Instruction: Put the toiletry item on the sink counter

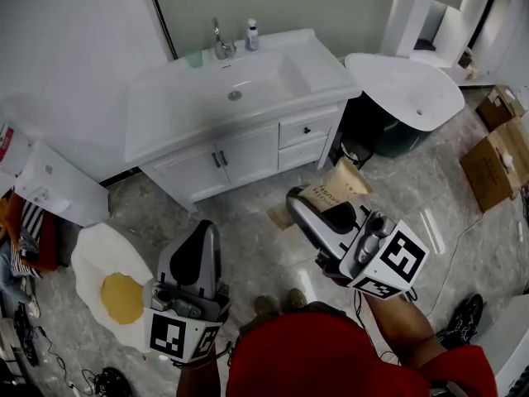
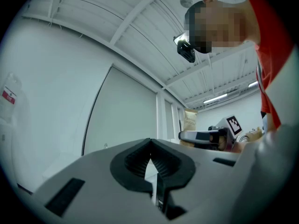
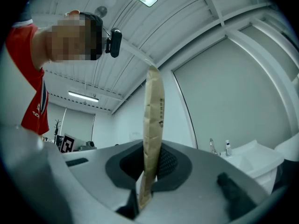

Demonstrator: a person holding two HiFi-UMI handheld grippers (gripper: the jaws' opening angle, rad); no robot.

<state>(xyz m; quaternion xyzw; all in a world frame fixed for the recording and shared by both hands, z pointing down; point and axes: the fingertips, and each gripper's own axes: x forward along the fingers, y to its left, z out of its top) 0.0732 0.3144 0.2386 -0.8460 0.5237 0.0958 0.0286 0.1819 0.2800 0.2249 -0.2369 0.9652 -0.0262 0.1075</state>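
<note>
In your right gripper, with its jaws clamped nearly together, a flat brown paper pouch stands on edge, pinched at its lower end. Your left gripper is closed and has nothing in it. Both hover above the floor, well apart from the white sink counter ahead.

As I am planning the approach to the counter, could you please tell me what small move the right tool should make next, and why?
Probably carry the right tool forward toward the sink counter without loosening it. Its jaws pinch the tan paper pouch, which hangs above the floor, short of the vanity. The counter's flat part right of the basin looks bare enough to take it.
</note>
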